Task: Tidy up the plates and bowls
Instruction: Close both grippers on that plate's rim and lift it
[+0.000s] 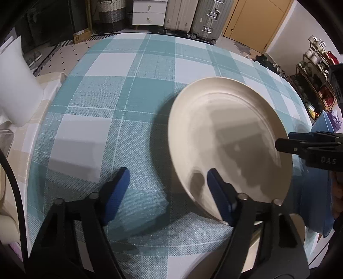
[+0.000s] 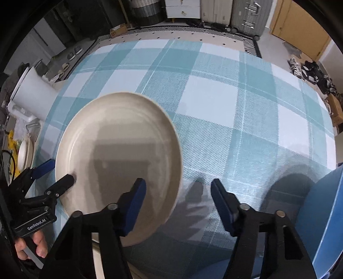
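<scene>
A cream plate (image 1: 231, 141) lies on the teal checked tablecloth (image 1: 120, 90); it also shows in the right wrist view (image 2: 120, 158). My left gripper (image 1: 168, 180) is open, its right finger over the plate's near-left rim and its left finger over the cloth. My right gripper (image 2: 179, 191) is open, its left finger over the plate's right part and its right finger over the cloth. Each gripper shows in the other's view, the right one (image 1: 308, 146) at the plate's right edge and the left one (image 2: 51, 173) at its left edge. A blue bowl (image 2: 321, 214) stands at the right.
A white jug-like appliance (image 2: 32, 94) stands at the table's left edge. More cream plates (image 2: 24, 150) sit beside it, off the cloth. Suitcases (image 1: 201, 17), a white drawer unit (image 1: 149, 12) and a shelf of crockery (image 1: 317, 70) stand beyond the table.
</scene>
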